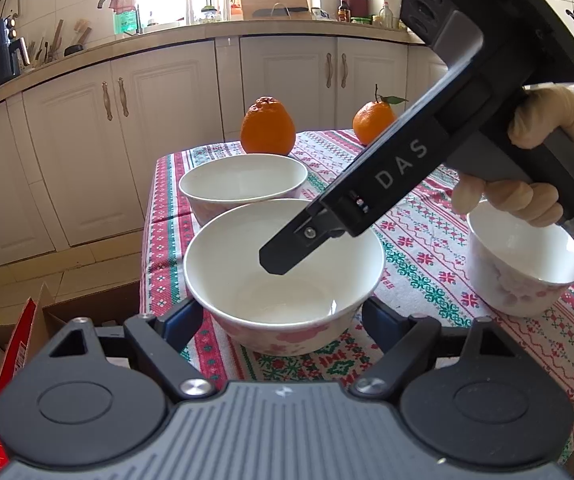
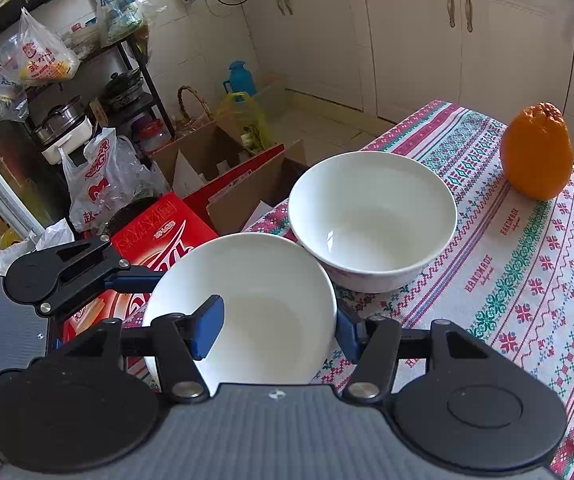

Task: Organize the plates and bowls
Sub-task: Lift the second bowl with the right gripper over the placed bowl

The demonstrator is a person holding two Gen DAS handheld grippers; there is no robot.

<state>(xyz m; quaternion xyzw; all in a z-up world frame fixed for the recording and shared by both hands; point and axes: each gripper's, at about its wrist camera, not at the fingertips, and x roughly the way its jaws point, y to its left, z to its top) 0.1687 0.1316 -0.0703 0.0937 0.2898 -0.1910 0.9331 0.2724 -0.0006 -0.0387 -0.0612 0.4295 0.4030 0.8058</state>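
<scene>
**Both grippers at the near bowl**

Kitchen cabinets stand behind a table under a red, green and white patterned cloth (image 1: 419,240). Near its left edge sits a white ceramic bowl with pink flowers (image 1: 283,280), a second like bowl (image 1: 243,184) just behind it. Left gripper (image 1: 283,316) straddles the near bowl, pads apart from it. Right gripper (image 2: 277,328) clamps this bowl's rim, one blue pad (image 2: 207,328) inside.
</scene>
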